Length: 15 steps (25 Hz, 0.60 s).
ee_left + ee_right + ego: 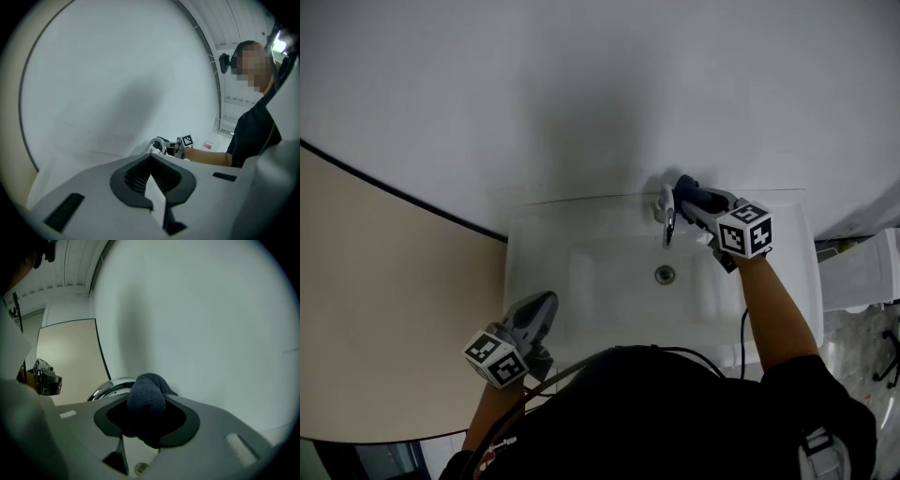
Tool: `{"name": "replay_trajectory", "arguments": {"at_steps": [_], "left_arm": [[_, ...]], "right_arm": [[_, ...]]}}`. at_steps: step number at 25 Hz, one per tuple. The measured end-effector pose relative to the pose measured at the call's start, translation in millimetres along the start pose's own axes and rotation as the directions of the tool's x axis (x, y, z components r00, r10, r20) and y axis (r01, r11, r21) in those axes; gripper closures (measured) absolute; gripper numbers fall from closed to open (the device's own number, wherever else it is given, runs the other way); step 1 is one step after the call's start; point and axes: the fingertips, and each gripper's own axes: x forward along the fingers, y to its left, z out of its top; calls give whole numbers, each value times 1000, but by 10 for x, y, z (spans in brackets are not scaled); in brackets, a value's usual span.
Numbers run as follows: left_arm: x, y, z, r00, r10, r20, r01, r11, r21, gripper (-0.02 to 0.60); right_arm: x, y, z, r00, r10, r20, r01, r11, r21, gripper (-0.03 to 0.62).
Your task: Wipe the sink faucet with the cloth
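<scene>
The right gripper (684, 195) pinches the dark cloth (146, 397) at the chrome faucet (667, 223). The left gripper (544, 305), jaws pressed together and empty, hovers over the sink (609, 295) rim.

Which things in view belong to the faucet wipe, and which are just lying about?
In the job: faucet; dark cloth, pinched in the right gripper at the faucet; sink.

Just there: left gripper, shut and empty, by the sink's front left rim; drain; beige panel.
</scene>
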Motion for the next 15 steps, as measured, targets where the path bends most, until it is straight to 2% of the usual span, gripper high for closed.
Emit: {"name": "replay_trajectory", "arguments": {"at_steps": [4,7,9,15], "left_arm": [[156,-159,-27,998,64,-23,-65,998,-15,589],[206,-198,-65,996,73,-55,-73,997,-9,589],[234,-179,-97,994,77,-77,-77,997,-8,589],[260,-144,-161,989,70,-128,-72,997,-8,589]], "right_arm": [[-15,-82,156,990,130,62,-136,986,93,451],[114,-101,121,983,179,43,-183,974,133,451],[246,-142,16,986,168,-11,-165,978,126,451],[529,-276,-410,981,45,-189,-36,998,52,451]]}}
